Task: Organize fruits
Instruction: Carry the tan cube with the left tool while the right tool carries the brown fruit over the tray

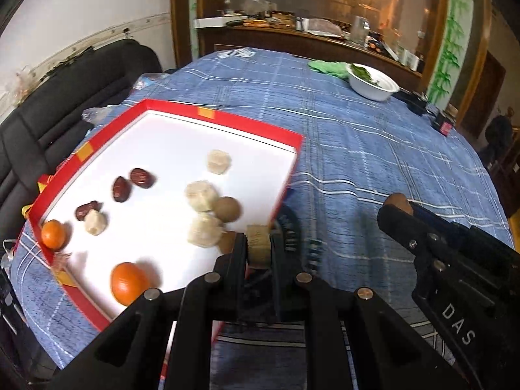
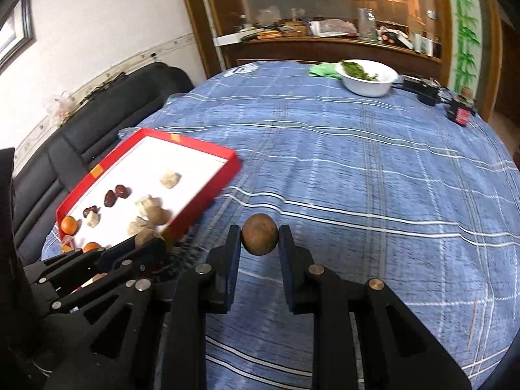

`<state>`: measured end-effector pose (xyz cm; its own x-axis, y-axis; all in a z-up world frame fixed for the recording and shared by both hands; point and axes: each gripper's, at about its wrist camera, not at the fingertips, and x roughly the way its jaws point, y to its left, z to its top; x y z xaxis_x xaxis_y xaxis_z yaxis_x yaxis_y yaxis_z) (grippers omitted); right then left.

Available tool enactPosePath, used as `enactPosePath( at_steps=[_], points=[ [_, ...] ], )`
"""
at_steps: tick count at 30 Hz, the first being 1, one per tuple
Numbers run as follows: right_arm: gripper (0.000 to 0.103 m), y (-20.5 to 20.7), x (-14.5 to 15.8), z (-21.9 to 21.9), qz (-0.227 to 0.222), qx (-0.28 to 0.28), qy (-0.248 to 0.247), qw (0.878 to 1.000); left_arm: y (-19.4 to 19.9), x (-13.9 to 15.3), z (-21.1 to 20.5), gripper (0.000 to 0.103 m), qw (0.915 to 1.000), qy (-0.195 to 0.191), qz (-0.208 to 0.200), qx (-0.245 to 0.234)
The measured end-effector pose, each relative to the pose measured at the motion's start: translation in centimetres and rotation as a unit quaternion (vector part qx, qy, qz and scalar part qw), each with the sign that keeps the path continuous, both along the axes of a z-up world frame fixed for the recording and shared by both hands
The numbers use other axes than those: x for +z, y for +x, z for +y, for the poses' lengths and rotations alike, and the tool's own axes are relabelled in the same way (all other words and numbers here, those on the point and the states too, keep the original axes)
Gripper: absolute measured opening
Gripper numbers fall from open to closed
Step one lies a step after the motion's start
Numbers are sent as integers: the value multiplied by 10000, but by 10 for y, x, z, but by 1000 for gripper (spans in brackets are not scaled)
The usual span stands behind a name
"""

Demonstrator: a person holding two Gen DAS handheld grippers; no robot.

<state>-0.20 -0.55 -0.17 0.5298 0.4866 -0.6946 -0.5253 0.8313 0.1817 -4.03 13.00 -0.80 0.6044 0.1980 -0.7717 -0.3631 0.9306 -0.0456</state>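
A red-rimmed white tray [image 1: 224, 125] [image 2: 195, 148] sits on the left of the blue plaid table. It holds two oranges [image 1: 128, 282], three dark red dates [image 1: 122, 189], several pale lumpy fruits [image 1: 201, 195] and a brown round fruit [image 1: 228, 208]. My left gripper [image 1: 258, 243] is shut on a pale tan fruit [image 1: 258, 242] at the tray's near right edge. My right gripper [image 2: 259, 237] is shut on a brown round fruit [image 2: 259, 234] and holds it over the cloth, right of the tray. The right gripper also shows in the left wrist view [image 1: 395, 208].
A white bowl of greens [image 2: 367, 76] and a green cloth [image 2: 321, 70] stand at the table's far side. Small black devices [image 2: 460, 112] lie at the far right edge. A black sofa [image 1: 65, 97] runs along the left. A wooden cabinet [image 1: 292, 42] stands behind.
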Motion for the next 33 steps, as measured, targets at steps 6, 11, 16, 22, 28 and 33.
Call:
enactPosePath(
  at_steps=[6,11,16,22,28,33],
  points=[
    [25,-5,4,24,-37,295,5,9996,-6,4,19,12,9997,-7,-39,226],
    [25,-11,8,42,-84,521,14,9986,-11,6,35,12,9992,-7,-81,401],
    [25,-14,14,59,-119,710,33,9974,-15,10,54,12,9981,-16,-118,602],
    [25,-14,21,80,-164,895,79,9958,-15,12,74,12,9965,0,-132,828],
    [25,-12,28,99,-205,1037,118,9943,-14,12,98,12,9944,0,-104,1050],
    [25,-9,31,115,-181,1147,141,9931,-14,11,117,12,9927,-2,-94,1203]
  ],
)
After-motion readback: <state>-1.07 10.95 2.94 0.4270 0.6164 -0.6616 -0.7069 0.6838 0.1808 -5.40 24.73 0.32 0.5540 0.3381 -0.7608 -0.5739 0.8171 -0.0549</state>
